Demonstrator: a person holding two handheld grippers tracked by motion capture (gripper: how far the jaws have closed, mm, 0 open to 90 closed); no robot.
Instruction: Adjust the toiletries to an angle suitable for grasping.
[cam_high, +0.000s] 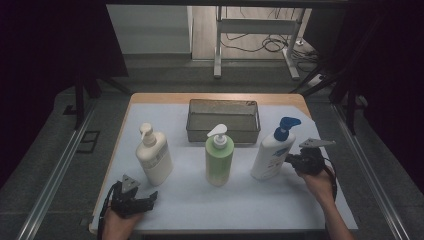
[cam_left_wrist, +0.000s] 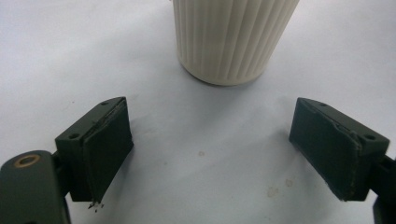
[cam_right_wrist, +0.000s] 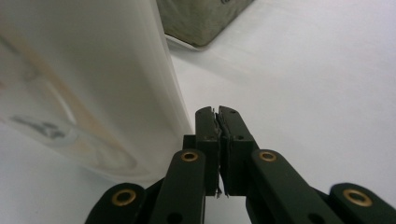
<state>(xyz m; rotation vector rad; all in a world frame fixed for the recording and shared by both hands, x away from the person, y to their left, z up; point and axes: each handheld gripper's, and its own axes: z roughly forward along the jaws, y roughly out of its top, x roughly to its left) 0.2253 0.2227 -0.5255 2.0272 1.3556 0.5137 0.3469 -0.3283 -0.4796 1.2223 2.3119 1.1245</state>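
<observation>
Right claw (cam_right_wrist: 219, 112) pressed together, empty, white bottle w/ blue pump (cam_high: 272, 150) just beside its tips. Left claw (cam_left_wrist: 210, 154) spread wide, cream bottle (cam_left_wrist: 233, 37) ahead, apart.

No legible text in any view. The white bottle with the blue pump (cam_high: 272, 152), near the table's right edge, carries a blue label patch; its lettering is too small to read. In the right gripper view, its label shows grey marks, blurred. The cream pump bottle (cam_high: 154, 159), toward the left edge, has a grey label, unreadable.
</observation>
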